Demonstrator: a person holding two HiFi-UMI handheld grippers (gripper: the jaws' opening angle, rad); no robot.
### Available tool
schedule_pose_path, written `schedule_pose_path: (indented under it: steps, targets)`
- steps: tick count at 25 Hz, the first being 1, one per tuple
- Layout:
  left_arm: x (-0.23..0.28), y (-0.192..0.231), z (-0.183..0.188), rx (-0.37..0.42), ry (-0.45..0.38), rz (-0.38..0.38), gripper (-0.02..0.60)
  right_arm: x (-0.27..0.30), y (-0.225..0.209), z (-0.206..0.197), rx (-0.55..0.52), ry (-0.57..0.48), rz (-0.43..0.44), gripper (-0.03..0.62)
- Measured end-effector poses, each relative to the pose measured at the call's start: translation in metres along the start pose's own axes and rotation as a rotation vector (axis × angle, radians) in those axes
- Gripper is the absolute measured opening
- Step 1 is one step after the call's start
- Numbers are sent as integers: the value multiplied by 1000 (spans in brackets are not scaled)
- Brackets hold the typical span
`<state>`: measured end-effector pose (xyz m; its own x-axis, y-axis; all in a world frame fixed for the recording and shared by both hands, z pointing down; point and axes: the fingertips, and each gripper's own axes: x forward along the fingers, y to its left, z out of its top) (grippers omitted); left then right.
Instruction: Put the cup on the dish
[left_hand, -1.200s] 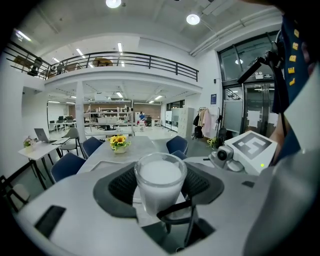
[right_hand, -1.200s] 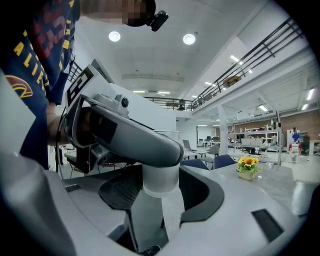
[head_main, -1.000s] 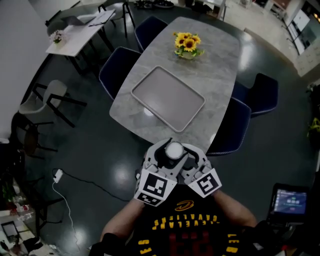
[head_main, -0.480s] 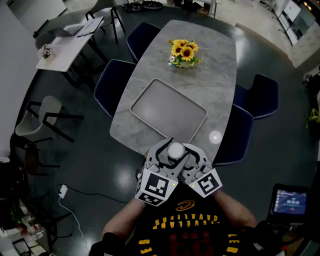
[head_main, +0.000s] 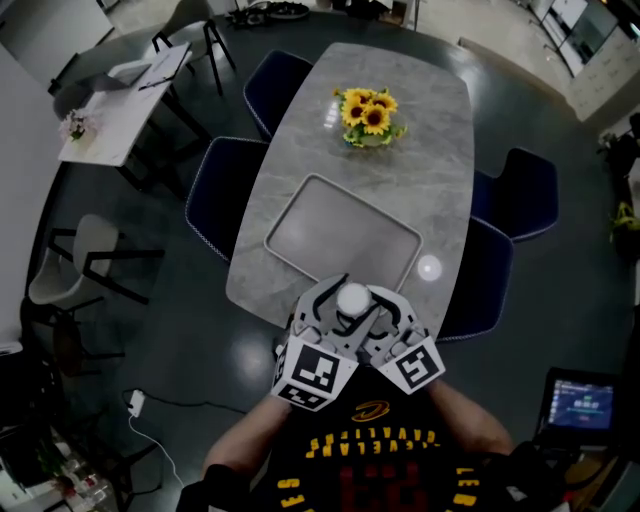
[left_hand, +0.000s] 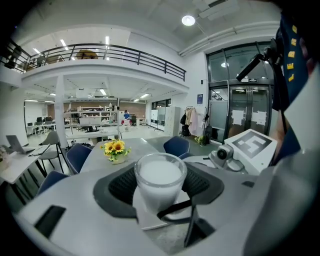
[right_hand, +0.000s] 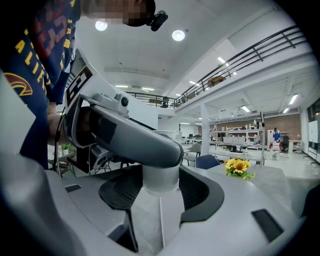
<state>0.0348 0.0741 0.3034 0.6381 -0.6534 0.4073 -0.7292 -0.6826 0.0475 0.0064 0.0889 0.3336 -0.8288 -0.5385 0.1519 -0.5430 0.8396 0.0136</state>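
A frosted white cup (head_main: 351, 298) hangs in the air over the near edge of the grey marble table (head_main: 440, 150). Both grippers meet on it. My left gripper (head_main: 335, 302) comes in from the lower left, and in the left gripper view its black pads press on both sides of the cup (left_hand: 160, 180). My right gripper (head_main: 368, 304) comes in from the lower right, with the cup (right_hand: 160, 184) between its pads, lower down. A left finger (right_hand: 150, 145) crosses in front of the cup's top. The grey rectangular dish (head_main: 340, 240) lies bare just beyond the cup.
A pot of sunflowers (head_main: 368, 115) stands on the table behind the dish. Dark blue chairs (head_main: 215, 190) (head_main: 482, 270) are tucked in along both long sides. A white table (head_main: 110, 110) stands far left, a lit screen (head_main: 580, 405) at lower right, a cable (head_main: 135, 405) on the floor.
Both grippers have carried the cup towards the table. Its near edge and the dish now lie closer under the cup. The hold on the cup looks the same.
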Motion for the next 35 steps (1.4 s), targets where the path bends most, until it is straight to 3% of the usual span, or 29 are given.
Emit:
schedule_pose_path:
  steps: [16,27,35]
  targets:
    - [23,53,-11,18,-4,-130,270,55,-29,-11,10,58,-116,233]
    - [34,51,-13,50,-21,-132,270,53,-38,-19,-23,97,-133,233]
    - [59,62,-22,65,6,-96,270,62,-58,-37,-20,113,-94,233]
